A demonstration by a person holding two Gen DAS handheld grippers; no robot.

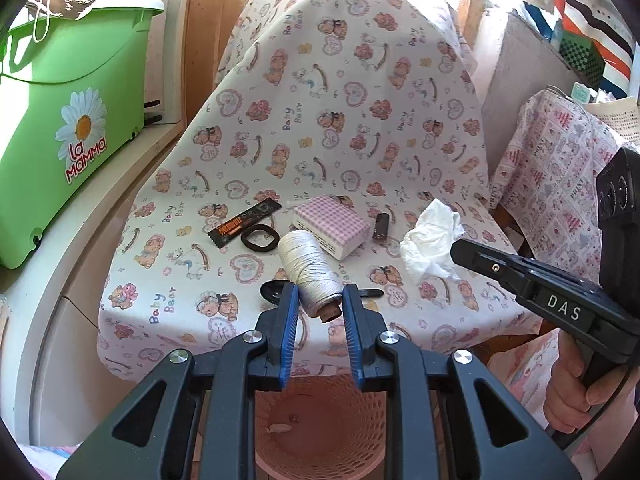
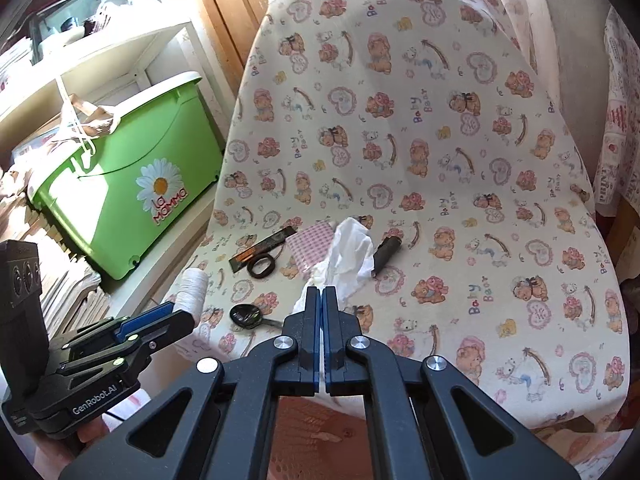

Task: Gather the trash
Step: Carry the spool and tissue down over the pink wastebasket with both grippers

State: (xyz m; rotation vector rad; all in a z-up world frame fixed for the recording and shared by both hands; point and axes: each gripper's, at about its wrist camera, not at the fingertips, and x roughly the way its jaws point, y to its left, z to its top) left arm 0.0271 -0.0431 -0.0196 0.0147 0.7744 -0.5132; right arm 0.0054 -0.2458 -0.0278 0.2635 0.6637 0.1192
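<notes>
Pinching crumpled white tissue (image 2: 347,258), the right gripper (image 2: 322,294) has jaws closed tight; left gripper (image 1: 320,300) clamps a cylindrical thread spool (image 1: 310,270) above a perforated pink basket (image 1: 320,424).

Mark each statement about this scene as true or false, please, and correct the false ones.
1. The left claw holds a spool of white thread. True.
2. The right claw is wide open above the black key. False: it is shut on the crumpled white tissue.
3. A pink perforated basket stands below the seat edge. True.
4. The green bin lies on the chair seat. False: it sits on a white shelf beside the chair.
5. The pink checked box lies on the teddy-bear cloth. True.
</notes>
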